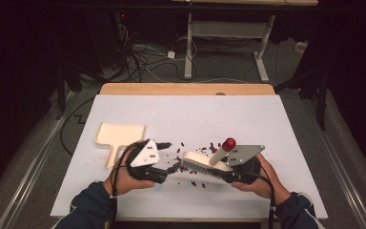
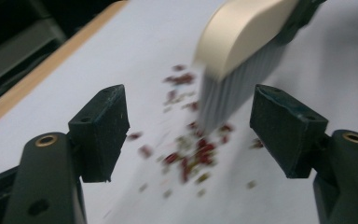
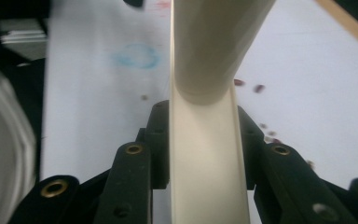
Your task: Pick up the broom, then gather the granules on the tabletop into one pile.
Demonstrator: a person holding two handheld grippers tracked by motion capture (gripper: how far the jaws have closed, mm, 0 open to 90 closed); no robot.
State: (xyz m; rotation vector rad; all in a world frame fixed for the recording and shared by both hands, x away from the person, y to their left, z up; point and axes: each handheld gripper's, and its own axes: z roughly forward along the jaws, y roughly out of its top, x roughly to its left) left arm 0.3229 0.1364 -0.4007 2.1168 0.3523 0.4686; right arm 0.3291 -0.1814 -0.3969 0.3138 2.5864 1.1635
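The brush [image 1: 205, 163] is gripped by the right gripper [image 1: 228, 174], whose jaws are clamped on the cream back of the brush; in the right gripper view the cream body [image 3: 205, 158] is seen squeezed between the two black pads. The left gripper [image 1: 169, 157] is held with its jaws wide and nothing between them.

The brush's long axis runs roughly left to right across the table, with the bristles [image 2: 223, 88] turned down at the sheet and a short handle ending in a red knob [image 1: 228, 143] rising from its right end. The crumbs [image 1: 190, 155] lie just under and to the left of the bristles, scattered between the two grippers; a few more are strewn beyond the brush. Farther left, past the left gripper, the dustpan [image 1: 119, 136] lies flat with its handle toward the person. A sweep would therefore have to run leftward, along the brush's own long axis unless it is turned, and the left hand is the nearer to the dustpan.

The brush body is smooth, rounded, cream plastic; the bristles are grey, fine and dense. The crumbs are small, dark red and irregular. The dustpan is shallow, cream, with a raised rim. The table [image 1: 267, 124] is covered by a matt white sheet.
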